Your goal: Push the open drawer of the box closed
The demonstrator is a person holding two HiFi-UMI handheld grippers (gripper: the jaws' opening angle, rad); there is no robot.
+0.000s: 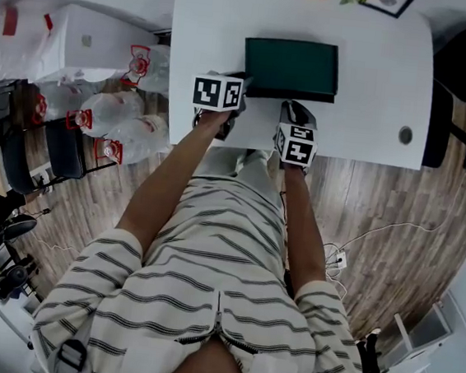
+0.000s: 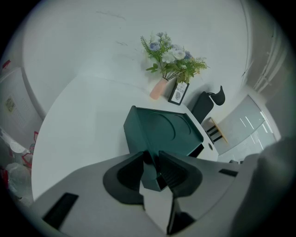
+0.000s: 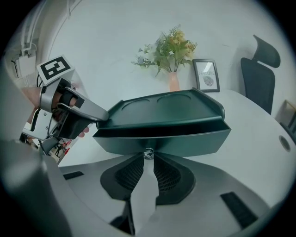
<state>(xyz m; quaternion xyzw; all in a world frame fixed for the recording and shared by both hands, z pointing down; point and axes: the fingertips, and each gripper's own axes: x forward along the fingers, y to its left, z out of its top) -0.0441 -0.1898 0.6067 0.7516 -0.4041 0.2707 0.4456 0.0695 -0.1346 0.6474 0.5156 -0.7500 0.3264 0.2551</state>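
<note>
While the person in the striped shirt (image 1: 206, 286) stood at the near edge of the white, round-cornered table (image 1: 378, 64), both grippers met the near side of the low, dark green box (image 1: 291, 63) with two round recesses in its top. The right gripper (image 3: 148, 157) had its jaws drawn almost together on the small silvery knob (image 3: 148, 152) at the middle of the dark green drawer (image 3: 162, 141) — the drawer front stood out a little from the box, a dark gap showing under the lid. To the left, the left gripper (image 2: 152, 159) was clamped over the box's near left corner, the corner edge pinched between its jaws. Farther back stood a slim pink vase of flowers (image 2: 159, 88) and, just beside it on the right, a small black picture frame (image 2: 179, 92).
</note>
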